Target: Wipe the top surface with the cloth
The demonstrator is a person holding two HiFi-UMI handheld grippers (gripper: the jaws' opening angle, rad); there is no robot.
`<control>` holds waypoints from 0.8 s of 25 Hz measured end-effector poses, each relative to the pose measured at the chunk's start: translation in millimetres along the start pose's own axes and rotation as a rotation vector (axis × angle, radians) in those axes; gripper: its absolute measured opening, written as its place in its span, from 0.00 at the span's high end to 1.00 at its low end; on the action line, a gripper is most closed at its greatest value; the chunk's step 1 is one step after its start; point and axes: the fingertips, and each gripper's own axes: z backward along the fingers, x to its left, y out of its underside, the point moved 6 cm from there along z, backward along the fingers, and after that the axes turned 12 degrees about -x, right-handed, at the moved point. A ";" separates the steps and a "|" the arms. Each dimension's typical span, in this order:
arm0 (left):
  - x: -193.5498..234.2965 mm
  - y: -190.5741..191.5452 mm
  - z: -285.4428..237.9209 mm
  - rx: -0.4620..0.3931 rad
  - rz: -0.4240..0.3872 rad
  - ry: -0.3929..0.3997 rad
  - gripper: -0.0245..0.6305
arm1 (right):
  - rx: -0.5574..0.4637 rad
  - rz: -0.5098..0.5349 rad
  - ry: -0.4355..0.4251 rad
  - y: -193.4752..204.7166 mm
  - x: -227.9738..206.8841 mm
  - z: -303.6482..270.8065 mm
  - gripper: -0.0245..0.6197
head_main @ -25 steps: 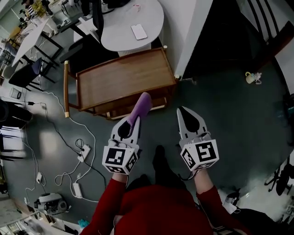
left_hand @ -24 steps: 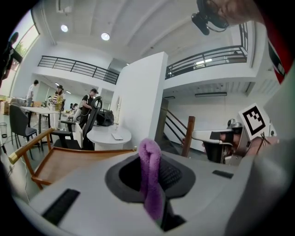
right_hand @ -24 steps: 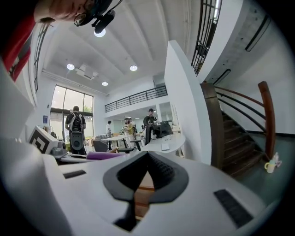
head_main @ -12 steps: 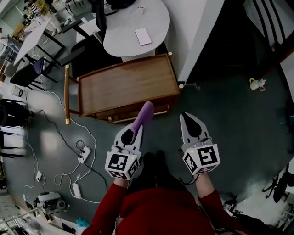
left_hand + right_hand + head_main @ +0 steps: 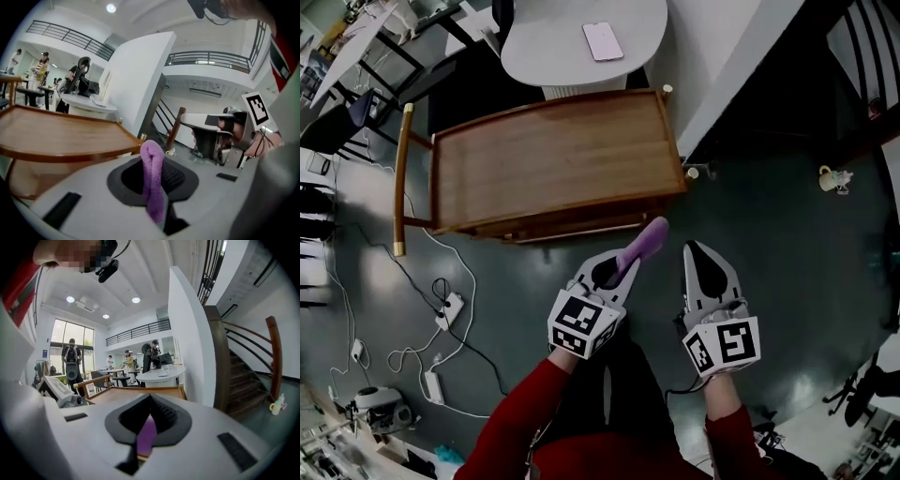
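Note:
A wooden cart with a rimmed top tray stands just ahead of me; its near edge also fills the left of the left gripper view. My left gripper is shut on a purple cloth, which sticks out forward past the jaws, short of the cart's front edge. In its own view, the left gripper pinches the cloth upright between the jaws. My right gripper hovers beside it, shut and empty, over the floor. In the right gripper view the gripper points at the cart.
Behind the cart is a round white table with a phone on it. Cables and power strips lie on the floor at the left. A small mug sits on the floor near the staircase. People stand far off.
The cart has come closer and now looks larger. My left gripper with the cloth has shifted right, nearer the right gripper. Both stay shut.

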 end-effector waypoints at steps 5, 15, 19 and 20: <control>28.1 56.4 -53.4 -0.019 0.039 0.031 0.88 | -0.045 0.034 0.019 58.2 -23.2 0.5 0.94; 68.3 84.8 -126.9 -0.077 0.143 -0.049 0.88 | -0.068 0.049 -0.012 114.1 -50.1 -28.9 0.94; 98.8 85.9 -139.3 0.012 0.159 -0.168 0.88 | -0.051 0.046 -0.027 113.8 -47.9 -39.1 0.94; 108.7 86.3 -137.5 0.028 0.148 -0.201 0.88 | -0.050 0.047 -0.033 113.9 -45.8 -41.9 0.94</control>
